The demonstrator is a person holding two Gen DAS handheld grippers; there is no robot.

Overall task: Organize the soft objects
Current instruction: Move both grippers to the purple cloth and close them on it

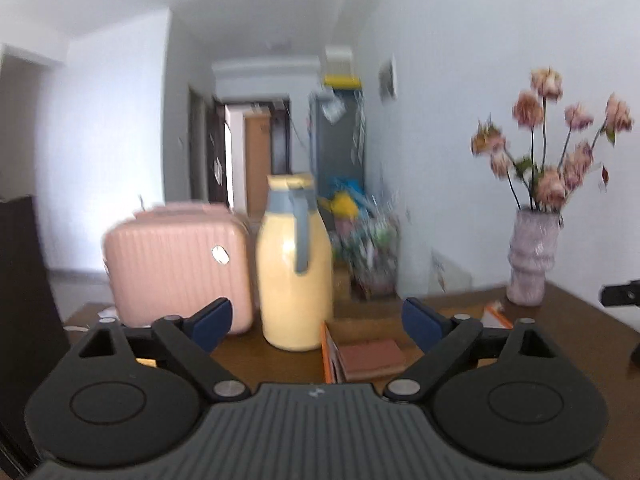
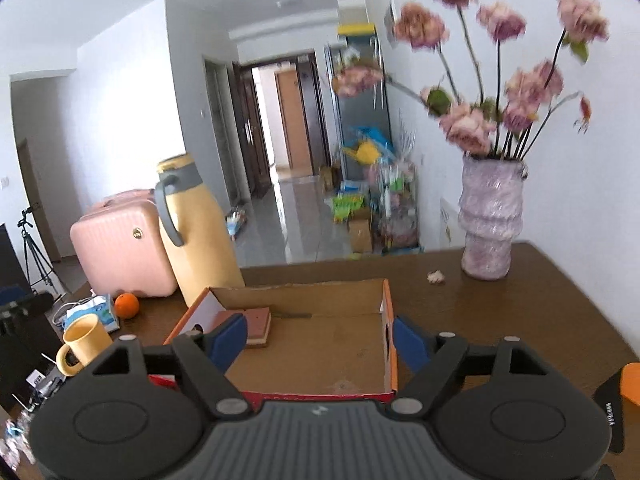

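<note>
An open cardboard box (image 2: pixel 360 292) with orange sides lies on the brown table (image 2: pixel 520 312). A reddish-brown sponge-like block (image 2: pixel 258 322) rests in its left part, also seen in the left wrist view as the block (image 1: pixel 370 356) inside the box (image 1: pixel 328 356). My right gripper (image 2: pixel 318 340) hovers above the near side of the box, open, nothing between its blue pads. My left gripper (image 1: pixel 318 324) is raised above the table, open and empty, facing a yellow flask.
A yellow flask (image 2: pixel 198 236) and a pink case (image 2: pixel 120 244) stand at the table's far left. A vase of pink flowers (image 2: pixel 490 220) stands at the far right. An orange (image 2: pixel 127 305), a yellow mug (image 2: pixel 82 342) and a tissue pack (image 2: pixel 96 312) sit left of the box.
</note>
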